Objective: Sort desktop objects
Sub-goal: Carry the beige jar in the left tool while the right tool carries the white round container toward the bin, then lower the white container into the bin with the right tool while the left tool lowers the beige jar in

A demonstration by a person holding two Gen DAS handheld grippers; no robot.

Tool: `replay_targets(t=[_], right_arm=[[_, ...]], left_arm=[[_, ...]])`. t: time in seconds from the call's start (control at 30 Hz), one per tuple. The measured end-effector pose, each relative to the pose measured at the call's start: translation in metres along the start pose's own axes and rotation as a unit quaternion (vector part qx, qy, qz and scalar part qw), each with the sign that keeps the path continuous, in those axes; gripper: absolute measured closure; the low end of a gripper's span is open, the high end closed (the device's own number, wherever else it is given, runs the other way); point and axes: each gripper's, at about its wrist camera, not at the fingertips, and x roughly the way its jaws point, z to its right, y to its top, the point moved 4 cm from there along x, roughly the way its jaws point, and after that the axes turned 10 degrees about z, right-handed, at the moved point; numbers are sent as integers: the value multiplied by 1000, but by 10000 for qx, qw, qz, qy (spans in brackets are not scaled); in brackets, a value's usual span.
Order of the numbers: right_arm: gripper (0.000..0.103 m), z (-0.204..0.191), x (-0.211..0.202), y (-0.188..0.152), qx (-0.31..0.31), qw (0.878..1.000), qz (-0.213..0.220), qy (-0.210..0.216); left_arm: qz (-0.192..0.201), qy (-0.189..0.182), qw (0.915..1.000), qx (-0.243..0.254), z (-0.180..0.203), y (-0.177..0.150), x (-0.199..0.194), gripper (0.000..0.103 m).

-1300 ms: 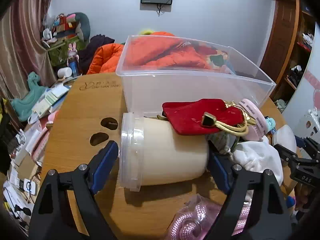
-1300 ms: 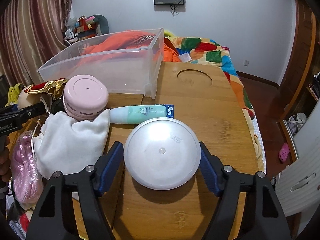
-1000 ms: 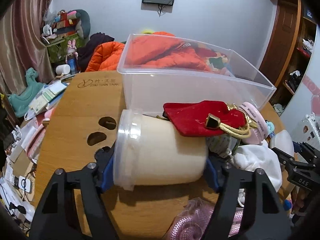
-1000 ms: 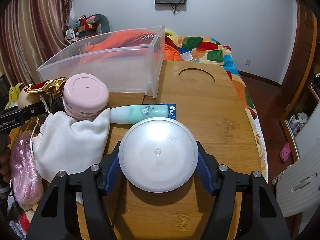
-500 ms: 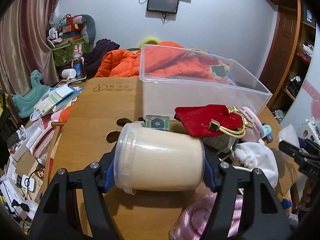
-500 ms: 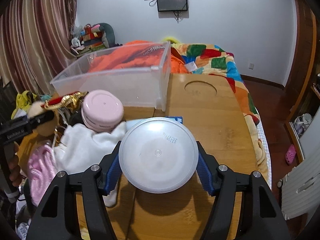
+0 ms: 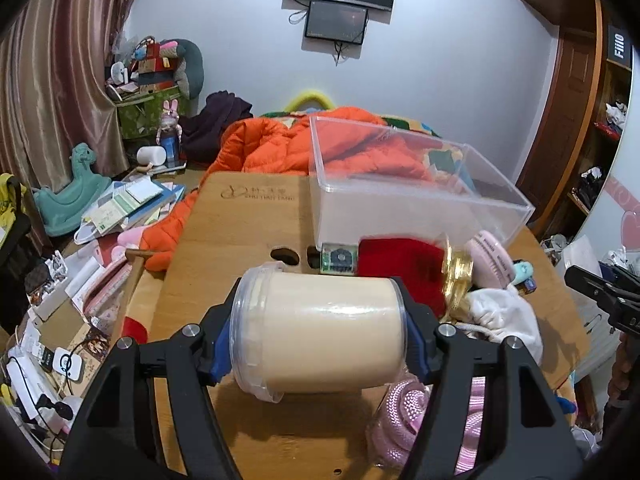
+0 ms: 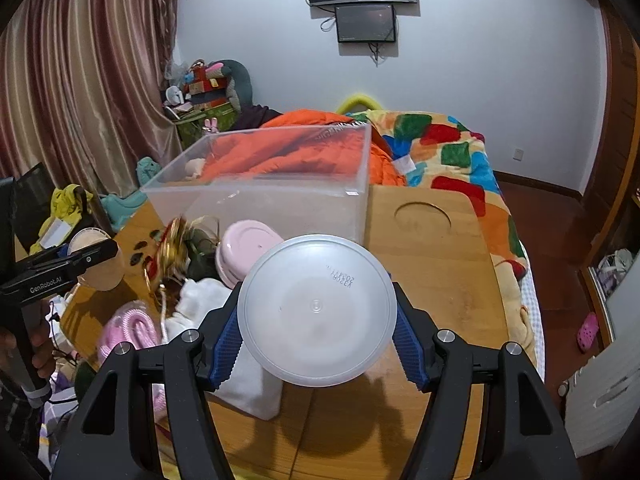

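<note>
My left gripper point(image 7: 318, 338) is shut on a cream plastic jar point(image 7: 320, 330), held on its side above the wooden table point(image 7: 244, 224); it also shows in the right wrist view point(image 8: 94, 256). My right gripper point(image 8: 316, 334) is shut on the jar's round translucent lid point(image 8: 316, 310), held flat above the table point(image 8: 436, 272). A clear plastic bin point(image 7: 412, 196) stands at the back of the table and also shows in the right wrist view point(image 8: 264, 192). In front of it lie a red pouch with gold cord point(image 7: 404, 264), a pink round case point(image 8: 246, 250), a white cloth point(image 8: 208, 308) and a pink rope point(image 8: 128, 330).
An orange jacket point(image 7: 276, 144) and a patchwork blanket point(image 8: 448, 152) lie on the bed behind the table. Papers and clutter point(image 7: 120, 204) fill the floor on the left. A small green-white box point(image 7: 339, 258) sits by the bin's corner. A round recess point(image 8: 422, 214) marks the tabletop.
Both grippers closed on their objects and lifted them off the table: the jar in the left, the lid in the right. The red pouch slid off the jar.
</note>
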Motion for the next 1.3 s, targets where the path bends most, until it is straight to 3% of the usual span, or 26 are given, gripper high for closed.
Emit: replay_targets(t=[0.37, 0.73, 1.03, 1.3], right_arm=[[40, -8, 3, 31, -177, 9994, 91, 273], [40, -18, 20, 74, -482, 9970, 152, 581], [40, -22, 53, 108, -657, 9951, 93, 739], [40, -16, 104, 112, -678, 9932, -373, 874]], left_arm=[[306, -183, 9990, 269, 11, 48, -10, 37], [227, -586, 9969, 481, 28, 88, 9, 37], [172, -699, 9951, 684, 43, 114, 40, 37], [-201, -792, 9949, 594, 44, 117, 93, 37]])
